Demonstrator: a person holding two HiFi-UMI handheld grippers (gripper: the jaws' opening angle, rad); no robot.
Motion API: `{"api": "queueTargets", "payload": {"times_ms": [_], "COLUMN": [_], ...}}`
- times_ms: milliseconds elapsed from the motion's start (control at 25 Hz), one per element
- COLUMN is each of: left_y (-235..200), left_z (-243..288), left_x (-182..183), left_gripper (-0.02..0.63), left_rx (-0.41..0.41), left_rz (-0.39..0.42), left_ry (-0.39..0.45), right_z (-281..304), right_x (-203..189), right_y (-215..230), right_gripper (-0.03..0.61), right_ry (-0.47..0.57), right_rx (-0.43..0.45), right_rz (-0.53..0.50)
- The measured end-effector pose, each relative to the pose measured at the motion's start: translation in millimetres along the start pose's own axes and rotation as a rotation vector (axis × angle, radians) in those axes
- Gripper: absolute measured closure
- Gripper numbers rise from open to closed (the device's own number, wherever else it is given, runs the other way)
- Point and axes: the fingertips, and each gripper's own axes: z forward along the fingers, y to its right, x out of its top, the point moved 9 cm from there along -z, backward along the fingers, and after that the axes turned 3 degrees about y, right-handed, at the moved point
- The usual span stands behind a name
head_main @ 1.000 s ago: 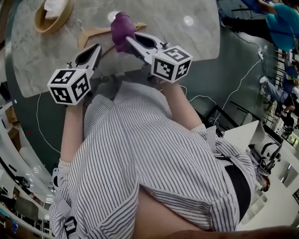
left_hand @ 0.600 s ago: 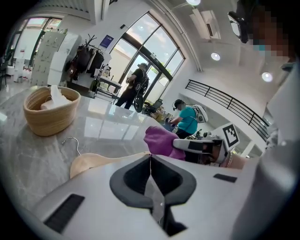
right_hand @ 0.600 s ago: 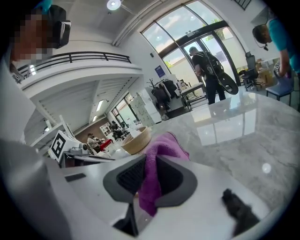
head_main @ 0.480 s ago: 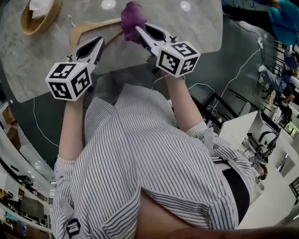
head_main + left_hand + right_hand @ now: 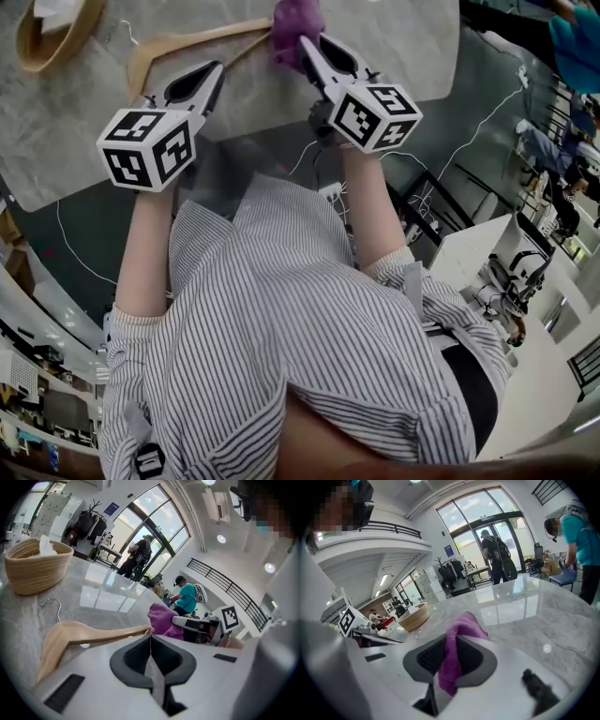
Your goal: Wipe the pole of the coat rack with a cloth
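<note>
While R gripper (image 5: 451, 641) pinches fuzzy purple cloth (image 5: 462, 623) — L gripper (image 5: 151, 638) is closed.

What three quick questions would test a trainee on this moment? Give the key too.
1. True or false: the right tool is shut on the purple cloth.
2. What lies on the table just ahead of the left tool? A a mug; B a wooden hanger; C a plate.
3. Fill the gap: the left tool's jaws are ____.
Key: 1 true; 2 B; 3 shut, with nothing between them.
</note>
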Motion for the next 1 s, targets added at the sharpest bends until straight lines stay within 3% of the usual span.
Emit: {"api": "queueTargets", "payload": {"times_ms": [280,480,1000], "left_y": [-9.3,-13.8,-28.9], "left_z": [52.0,49.4,45.3], "left_x": [9.3,7.8,7.5], "left_gripper": [0.601,0.601,0.601], "left_rx": [0.003,0.023,0.055], "left_rz": [-0.05,0.0,-0.024], "left_ry": [-0.02,-0.044,-0.042], "right_z": [21.9,30.1,49.2], "right_x": [13.2,5.6,-0.7], "right_y": [53.4,47.7,35.5], "right_gripper": [0.512,0.512,0.512], "right_ry": [-0.041,-0.078,-0.112], "right_rx": [-0.048,-0.023,-0.003], "right_rz": [-0.023,0.014,-0.005]}}
